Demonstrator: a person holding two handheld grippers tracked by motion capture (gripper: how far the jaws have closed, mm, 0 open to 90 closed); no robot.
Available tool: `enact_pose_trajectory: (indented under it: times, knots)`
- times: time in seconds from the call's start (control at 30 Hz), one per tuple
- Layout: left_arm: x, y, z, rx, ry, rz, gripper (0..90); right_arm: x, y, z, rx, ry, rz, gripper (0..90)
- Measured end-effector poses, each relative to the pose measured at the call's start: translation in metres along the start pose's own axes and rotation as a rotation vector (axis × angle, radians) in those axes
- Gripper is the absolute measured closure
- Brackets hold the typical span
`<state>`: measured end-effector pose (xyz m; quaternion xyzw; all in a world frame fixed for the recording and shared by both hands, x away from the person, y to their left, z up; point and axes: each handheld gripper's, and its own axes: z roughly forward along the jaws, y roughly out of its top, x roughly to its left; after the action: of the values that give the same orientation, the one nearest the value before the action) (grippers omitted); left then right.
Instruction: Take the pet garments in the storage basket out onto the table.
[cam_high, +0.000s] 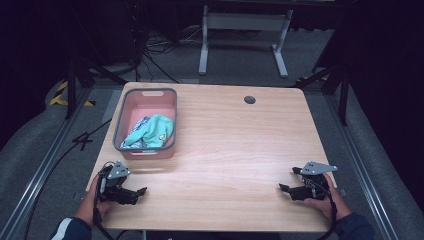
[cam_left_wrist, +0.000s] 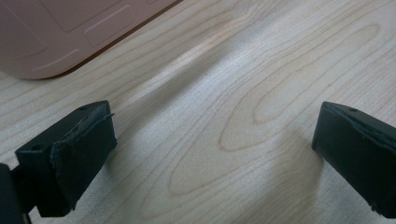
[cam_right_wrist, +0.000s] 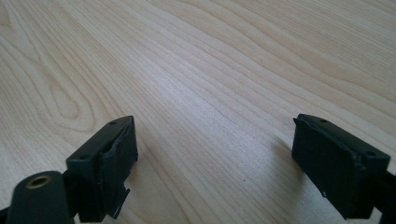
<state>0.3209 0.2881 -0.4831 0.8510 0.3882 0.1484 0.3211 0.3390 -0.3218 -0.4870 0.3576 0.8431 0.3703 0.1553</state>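
Nothing is in hand yet, so the work looks to be at its very start. The left gripper (cam_high: 135, 191) rests low at the near left corner of the table (cam_high: 235, 150), and the left gripper view shows its jaws spread wide with only bare wood between them. The right gripper (cam_high: 286, 187) sits at the near right corner, well apart from the other, and the right gripper view shows its jaws just as wide, again over bare wood. The nearest thing is the pink basket (cam_high: 145, 150) with a grey rim, standing at the left side of the table just beyond the left gripper; a corner of its wall (cam_left_wrist: 60, 32) shows in the left gripper view. Inside it lies a bundle of teal clothes (cam_high: 152, 131), crumpled against the near wall. Judging by this, the clothes are untouched, and any reaching, grasping and lifting out of them remains to be done, most likely by the left gripper, which is closest.
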Motion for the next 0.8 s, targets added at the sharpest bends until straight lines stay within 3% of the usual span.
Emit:
enact_pose_trajectory:
  times: [0.47,0.67,0.8]
  knots:
    - [-0.0014,-0.0021,-0.0013,0.001,0.0,-0.019,0.2,0.0001,0.0005,0.0005,0.001,0.001,0.001,14.8]
    - [0.0016,0.0007,-0.0032,0.042,-0.018,-0.007,0.4,0.0002,0.0005,0.0004,0.001,0.0,0.002,14.8]
    - [0.002,0.0031,-0.0052,0.049,-0.006,-0.009,4.7,0.0001,0.0,0.0,0.0,-0.002,0.002,14.8]
